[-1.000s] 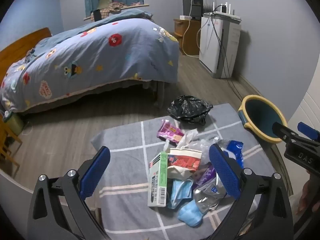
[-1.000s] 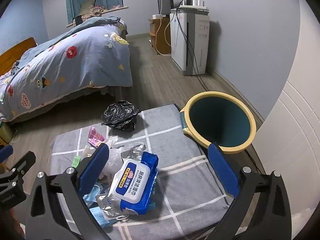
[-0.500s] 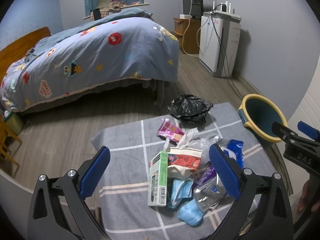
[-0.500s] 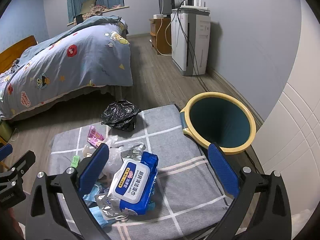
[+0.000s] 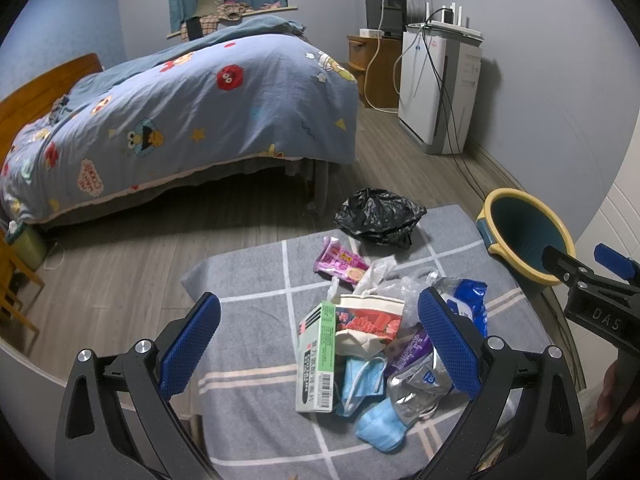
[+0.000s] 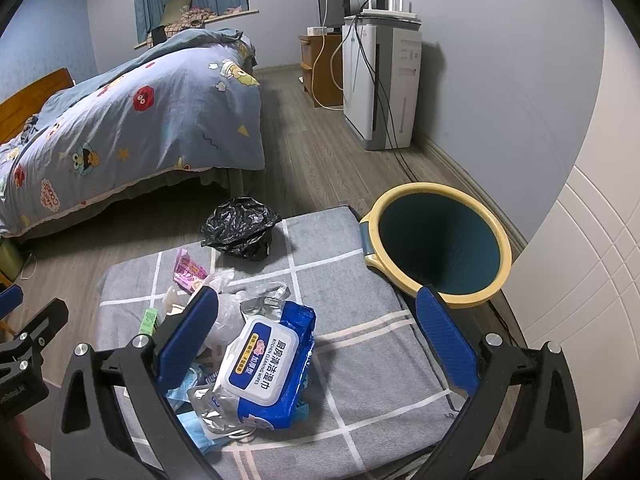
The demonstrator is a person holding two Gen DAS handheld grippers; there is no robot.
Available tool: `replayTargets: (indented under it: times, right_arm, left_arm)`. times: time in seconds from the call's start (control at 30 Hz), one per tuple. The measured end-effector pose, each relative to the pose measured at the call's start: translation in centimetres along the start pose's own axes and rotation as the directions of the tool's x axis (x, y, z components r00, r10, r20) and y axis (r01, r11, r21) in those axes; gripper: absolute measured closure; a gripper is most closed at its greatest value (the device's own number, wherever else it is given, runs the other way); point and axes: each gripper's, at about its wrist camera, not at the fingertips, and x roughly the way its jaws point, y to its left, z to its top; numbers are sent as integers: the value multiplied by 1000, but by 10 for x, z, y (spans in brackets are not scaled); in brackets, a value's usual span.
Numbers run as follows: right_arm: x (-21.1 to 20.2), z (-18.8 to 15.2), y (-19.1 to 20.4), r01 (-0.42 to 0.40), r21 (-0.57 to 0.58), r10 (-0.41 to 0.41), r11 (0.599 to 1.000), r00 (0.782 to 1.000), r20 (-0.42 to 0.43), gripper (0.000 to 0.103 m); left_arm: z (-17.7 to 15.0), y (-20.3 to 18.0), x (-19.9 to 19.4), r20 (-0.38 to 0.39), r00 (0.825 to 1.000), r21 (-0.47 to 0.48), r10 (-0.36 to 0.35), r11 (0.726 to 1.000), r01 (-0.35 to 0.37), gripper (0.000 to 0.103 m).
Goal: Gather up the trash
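Observation:
A heap of trash lies on a grey checked cushion point(image 5: 256, 280): a green-edged box point(image 5: 318, 358), a red and white carton point(image 5: 370, 320), blue face masks point(image 5: 380, 426), a purple snack wrapper point(image 5: 340, 262), and a blue wet-wipes pack point(image 6: 266, 364). A crumpled black bag point(image 5: 378, 216) sits at the cushion's far edge. A teal bin with a yellow rim point(image 6: 438, 240) stands to the right. My left gripper point(image 5: 318, 344) hovers open above the box and carton. My right gripper point(image 6: 316, 336) hangs open over the wipes pack, holding nothing.
A bed with a blue cartoon duvet point(image 5: 180, 112) fills the left. A white appliance with cables point(image 5: 438, 88) stands by the far wall, next to a wooden cabinet point(image 5: 370, 68). A white panelled surface point(image 6: 580, 280) rises at right. Wood floor surrounds the cushion.
Both views have shifted only very slightly. The trash pile, the bag and the bin stay where they were, and both grippers remain open.

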Motion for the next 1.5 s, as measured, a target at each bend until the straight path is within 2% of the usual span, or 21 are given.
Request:
replayTargets:
  times: [1.1,1.5]
  right_arm:
    - [5,0,1,-6,1,6,1000,1000,-29,6]
    - [14,-3,-3,-17,12,18,1000,998,-66,6]
  left_arm:
    - [-4,0,6,-6,1000,1,-2,1000,2,5]
    - [-10,-2,9,-10,1000,1,-2,1000,2,5]
